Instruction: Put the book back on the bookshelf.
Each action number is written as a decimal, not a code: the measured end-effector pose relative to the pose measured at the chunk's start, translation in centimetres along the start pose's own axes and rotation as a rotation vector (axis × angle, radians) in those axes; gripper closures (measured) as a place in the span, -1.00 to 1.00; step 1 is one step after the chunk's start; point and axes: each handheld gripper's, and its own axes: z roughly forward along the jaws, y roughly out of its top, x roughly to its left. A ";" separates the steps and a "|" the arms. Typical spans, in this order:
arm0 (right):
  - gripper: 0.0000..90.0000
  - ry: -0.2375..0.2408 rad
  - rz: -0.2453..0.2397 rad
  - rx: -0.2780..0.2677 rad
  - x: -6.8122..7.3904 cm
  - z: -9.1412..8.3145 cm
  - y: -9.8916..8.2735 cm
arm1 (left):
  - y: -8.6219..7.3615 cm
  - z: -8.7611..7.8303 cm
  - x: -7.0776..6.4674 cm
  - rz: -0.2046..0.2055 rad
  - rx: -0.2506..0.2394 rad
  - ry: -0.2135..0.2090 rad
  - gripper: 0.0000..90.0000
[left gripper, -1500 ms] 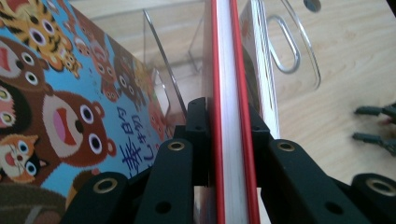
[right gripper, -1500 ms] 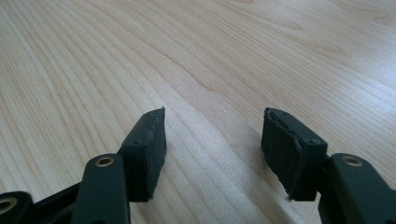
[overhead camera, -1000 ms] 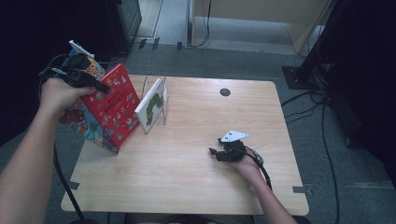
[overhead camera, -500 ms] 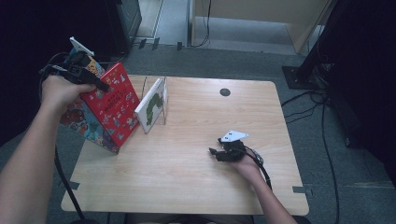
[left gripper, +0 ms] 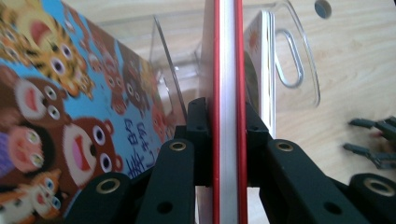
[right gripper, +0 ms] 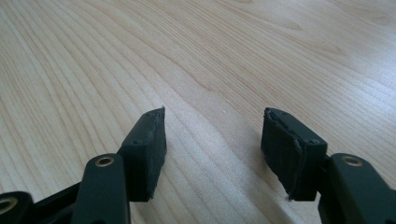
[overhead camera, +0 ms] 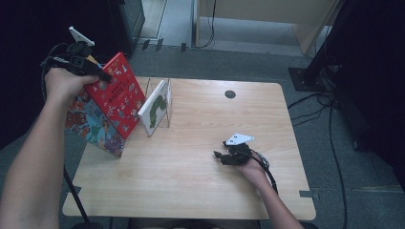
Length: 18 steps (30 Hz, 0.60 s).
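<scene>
Slightly shifted left gripper [overhead camera: 98, 75] with red hardcover picture book [overhead camera: 117, 95]; right gripper [overhead camera: 218, 156] unmoved. Light wooden table [overhead camera: 200, 181], grey floor, dark room. Book's edge clamped between left jaws, by clear acrylic rack [overhead camera: 160, 86]. Right jaws wide, empty.

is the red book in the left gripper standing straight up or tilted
Tilted: the red book leans toward the clear book stand, the left gripper clamped on its top edge.
</scene>
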 end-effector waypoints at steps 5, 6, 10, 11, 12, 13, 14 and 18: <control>-0.10 0.001 0.002 0.001 0.0 0.0 0.0 | 0.2 0.5 0.4 -0.018 -0.020 0.011 0.77; -0.10 0.000 -0.002 -0.001 0.0 0.0 0.0 | 0.2 0.6 0.5 -0.021 -0.025 0.011 0.78; -0.10 0.000 0.000 0.001 0.0 0.0 0.0 | 0.4 1.0 0.7 -0.034 -0.036 0.004 0.77; -0.10 0.000 0.000 0.001 0.0 0.0 0.0 | 0.4 1.1 0.7 -0.039 -0.043 0.000 0.77; -0.10 0.000 0.000 0.001 0.0 0.0 0.0 | 0.5 1.3 0.7 -0.039 -0.040 0.002 0.77; -0.10 0.000 0.000 0.001 0.0 0.0 0.0 | 0.5 1.4 0.8 -0.039 -0.043 0.004 0.77; -0.10 0.000 -0.001 0.001 0.0 0.0 0.0 | 0.5 1.6 0.8 -0.040 -0.041 0.003 0.77; -0.10 -0.001 -0.001 0.001 0.0 0.0 0.0 | 0.5 2.0 0.7 -0.044 -0.054 0.006 0.77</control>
